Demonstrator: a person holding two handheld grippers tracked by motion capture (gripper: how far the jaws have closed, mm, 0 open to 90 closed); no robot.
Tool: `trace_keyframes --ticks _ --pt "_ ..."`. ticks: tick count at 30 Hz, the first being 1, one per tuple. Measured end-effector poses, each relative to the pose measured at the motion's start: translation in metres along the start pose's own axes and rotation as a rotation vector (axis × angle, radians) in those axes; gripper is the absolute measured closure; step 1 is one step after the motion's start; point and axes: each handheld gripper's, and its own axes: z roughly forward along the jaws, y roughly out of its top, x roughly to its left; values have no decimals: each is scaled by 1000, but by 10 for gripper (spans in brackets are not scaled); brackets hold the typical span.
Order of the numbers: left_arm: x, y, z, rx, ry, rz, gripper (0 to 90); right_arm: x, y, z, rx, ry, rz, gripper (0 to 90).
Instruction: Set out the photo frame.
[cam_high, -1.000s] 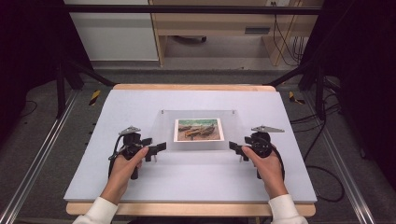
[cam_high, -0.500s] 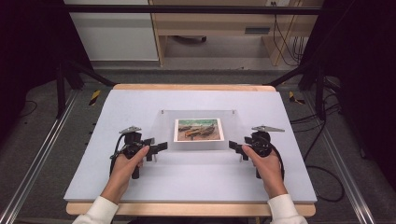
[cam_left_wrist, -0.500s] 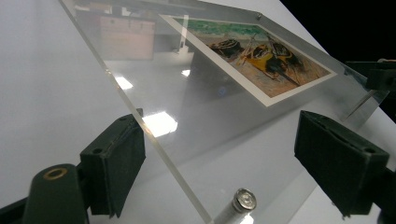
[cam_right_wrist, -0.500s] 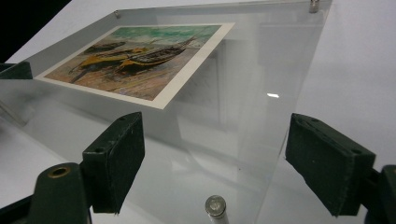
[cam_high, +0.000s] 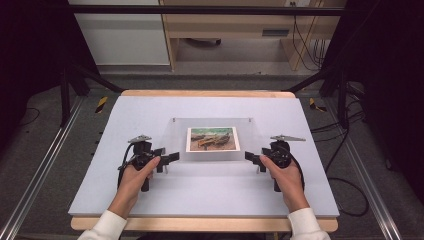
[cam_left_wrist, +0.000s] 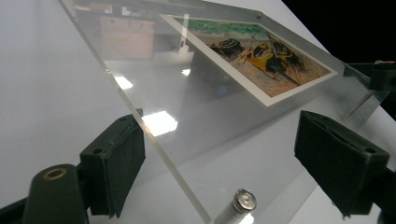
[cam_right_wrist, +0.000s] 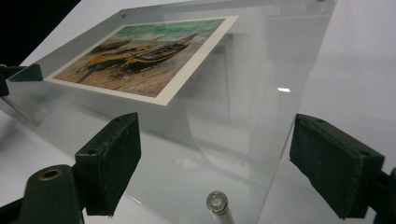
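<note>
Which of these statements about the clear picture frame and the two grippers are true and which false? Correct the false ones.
1. The clear frame holds a print of boats. True.
2. The left gripper is clamped shut on the frame. False: its jaws stand open.
3. The right gripper stands open at the frame's right side. True.
4. The frame stands upright. False: it lies on the table, on small metal standoffs.

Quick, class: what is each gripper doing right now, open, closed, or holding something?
Left gripper: open, jaws spread either side of the clear acrylic frame edge, holding nothing.
Right gripper: open, jaws spread around the frame's opposite edge, holding nothing.
</note>
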Motion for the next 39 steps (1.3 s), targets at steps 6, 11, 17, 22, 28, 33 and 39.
trace_keyframes --ticks 6,11,17,22,28,33,39 --pt "0 1 0 1 4 0 157 -1 0 -1 8 10 10 162" --pt "0 1 0 3 3 0 158 -1 0 1 17 17 29 144" --pt "1 1 0 2 4 0 159 0 -1 4 17 27 40 141" --pt "1 2 0 4 8 -4 179 0 -1 4 15 21 32 154" --pt "3 4 -1 11 17 -16 210 1 0 3 17 10 34 156" --pt "3 7 2 13 30 -22 223 2 2 6 11 -8 35 156" --pt "6 10 4 15 28 -18 223 0 4 9 0 -6 34 156"
